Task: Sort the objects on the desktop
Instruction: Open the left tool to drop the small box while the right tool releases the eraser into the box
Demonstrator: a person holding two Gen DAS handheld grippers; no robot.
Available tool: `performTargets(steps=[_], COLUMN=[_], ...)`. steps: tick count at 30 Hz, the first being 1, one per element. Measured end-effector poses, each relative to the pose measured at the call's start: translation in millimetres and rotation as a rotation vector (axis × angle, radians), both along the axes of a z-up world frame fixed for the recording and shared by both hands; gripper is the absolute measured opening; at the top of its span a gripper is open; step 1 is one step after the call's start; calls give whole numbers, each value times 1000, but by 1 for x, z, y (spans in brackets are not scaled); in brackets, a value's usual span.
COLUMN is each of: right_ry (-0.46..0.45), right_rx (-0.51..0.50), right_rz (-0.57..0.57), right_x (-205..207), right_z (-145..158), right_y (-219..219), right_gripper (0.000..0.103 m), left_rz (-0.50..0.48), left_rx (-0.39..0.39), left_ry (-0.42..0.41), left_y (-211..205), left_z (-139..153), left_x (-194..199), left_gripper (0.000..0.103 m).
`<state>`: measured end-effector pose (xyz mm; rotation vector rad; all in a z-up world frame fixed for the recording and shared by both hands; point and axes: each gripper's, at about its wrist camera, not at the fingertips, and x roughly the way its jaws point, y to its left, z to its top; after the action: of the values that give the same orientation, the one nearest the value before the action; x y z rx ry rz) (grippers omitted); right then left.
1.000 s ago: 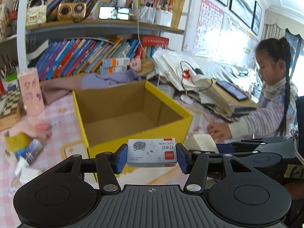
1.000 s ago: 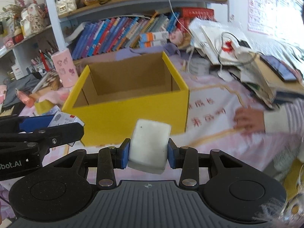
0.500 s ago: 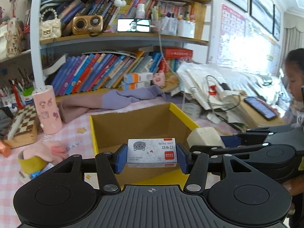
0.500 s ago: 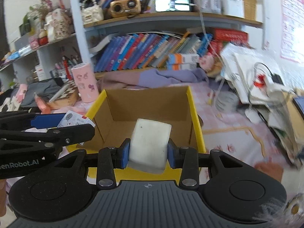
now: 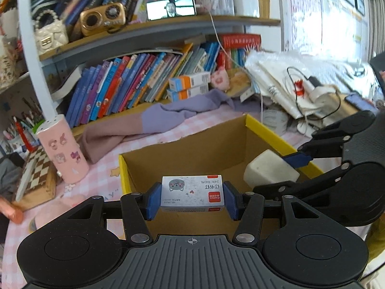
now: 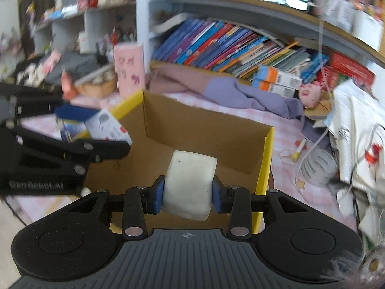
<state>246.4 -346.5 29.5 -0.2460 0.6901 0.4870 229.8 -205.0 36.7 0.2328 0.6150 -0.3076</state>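
Now, with the left gripper (image 5: 192, 198) pinching the staple box (image 5: 192, 193) and the right gripper (image 6: 188, 192) clamping the white eraser (image 6: 190, 184), both low-centre over the yellow carton (image 5: 269, 130), lower each inside before letting go, keeping the tools apart

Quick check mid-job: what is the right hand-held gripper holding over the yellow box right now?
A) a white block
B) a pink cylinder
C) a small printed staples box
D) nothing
A: the right hand-held gripper has its blue pads pressed on a white block above the open yellow box.
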Motion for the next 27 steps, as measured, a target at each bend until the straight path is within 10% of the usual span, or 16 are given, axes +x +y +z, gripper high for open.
performTargets(steps=[16,27], right_ry=[92,231], right_rx=[-304,-410], right_rz=[298,412], right_x=[92,110], right_z=[-36,-61], right_y=[31,40], right_gripper=[36,36], left_rz=[-91,-88], left_rx=[302,303], left_ry=[139,265], left_y=[-39,-32], left_z=[-44,-58], left_x=[79,93], left_gripper=[54,55])
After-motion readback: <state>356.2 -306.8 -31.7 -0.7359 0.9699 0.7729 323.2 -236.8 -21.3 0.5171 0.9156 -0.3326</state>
